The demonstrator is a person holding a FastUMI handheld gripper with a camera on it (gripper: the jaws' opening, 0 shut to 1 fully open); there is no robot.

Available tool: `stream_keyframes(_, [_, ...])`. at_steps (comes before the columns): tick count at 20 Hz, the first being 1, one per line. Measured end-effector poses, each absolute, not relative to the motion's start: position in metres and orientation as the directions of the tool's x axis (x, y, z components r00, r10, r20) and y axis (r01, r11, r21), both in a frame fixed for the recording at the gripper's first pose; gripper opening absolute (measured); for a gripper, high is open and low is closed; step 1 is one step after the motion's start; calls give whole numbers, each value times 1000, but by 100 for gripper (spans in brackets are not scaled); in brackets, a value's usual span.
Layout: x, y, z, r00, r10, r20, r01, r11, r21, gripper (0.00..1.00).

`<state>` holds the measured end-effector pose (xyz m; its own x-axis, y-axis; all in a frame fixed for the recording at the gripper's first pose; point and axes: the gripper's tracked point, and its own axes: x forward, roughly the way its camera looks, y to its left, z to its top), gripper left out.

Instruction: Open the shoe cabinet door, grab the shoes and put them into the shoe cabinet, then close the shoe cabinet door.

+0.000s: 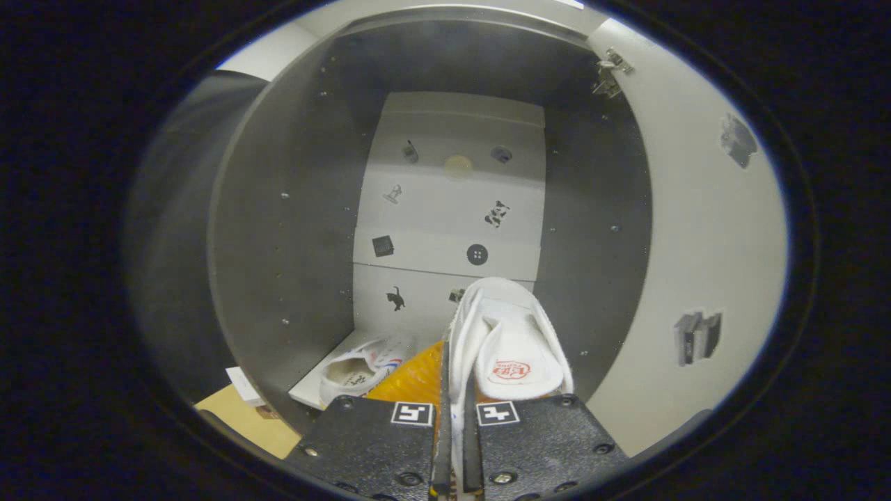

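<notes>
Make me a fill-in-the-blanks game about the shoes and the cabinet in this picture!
1. The hand-held gripper is shut on the side wall of a ____ canvas shoe.
2. The grey shoe cabinet's white door stands ____.
3. A second white shoe with red and blue stripes already lies ____ the cabinet, on its floor.
4. Behind the fingers, next to the held shoe, shows something ____ and shiny.

Missing words: white; open; inside; orange

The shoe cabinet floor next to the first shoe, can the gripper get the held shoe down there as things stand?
Probably yes. The door stands open, the gripper is shut on the white shoe, and bare shelf floor shows beside the other shoe.
</notes>
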<state>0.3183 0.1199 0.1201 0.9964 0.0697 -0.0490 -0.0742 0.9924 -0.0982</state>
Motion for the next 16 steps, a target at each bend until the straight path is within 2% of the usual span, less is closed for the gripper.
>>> stream_keyframes(6, [397,129,76,982,80,-169,-98,990,-102,10])
stream_keyframes(16, [426,141,21,902,52,-429,-69,997,-23,11])
